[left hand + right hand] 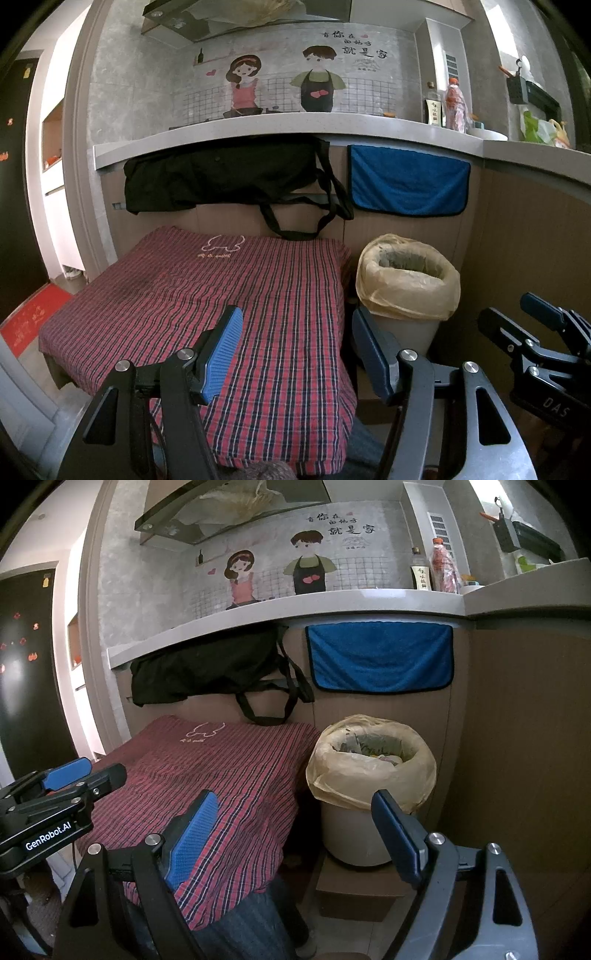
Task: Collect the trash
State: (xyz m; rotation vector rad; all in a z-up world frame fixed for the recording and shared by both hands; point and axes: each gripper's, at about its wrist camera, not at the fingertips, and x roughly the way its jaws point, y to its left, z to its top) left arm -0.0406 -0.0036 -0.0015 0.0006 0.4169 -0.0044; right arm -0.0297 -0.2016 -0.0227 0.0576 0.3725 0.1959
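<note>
A grey trash bin [400,321] lined with a yellowish plastic bag [406,295] stands on a brown box by the cabinet; in the right wrist view the bin [354,834] holds scraps inside its bag [369,775]. My left gripper [295,328] is open and empty over the right edge of a red plaid cloth [184,295]. My right gripper [295,808] is open and empty, in front of the bin. The right gripper also shows in the left wrist view [517,317], and the left gripper in the right wrist view [88,771]. No loose trash shows on the cloth.
A black bag [221,177] and a blue towel [410,181] hang under the grey counter edge [258,129]. Bottles [456,107] stand on the counter. A brown box [354,890] sits under the bin. A red mat [33,317] lies at left.
</note>
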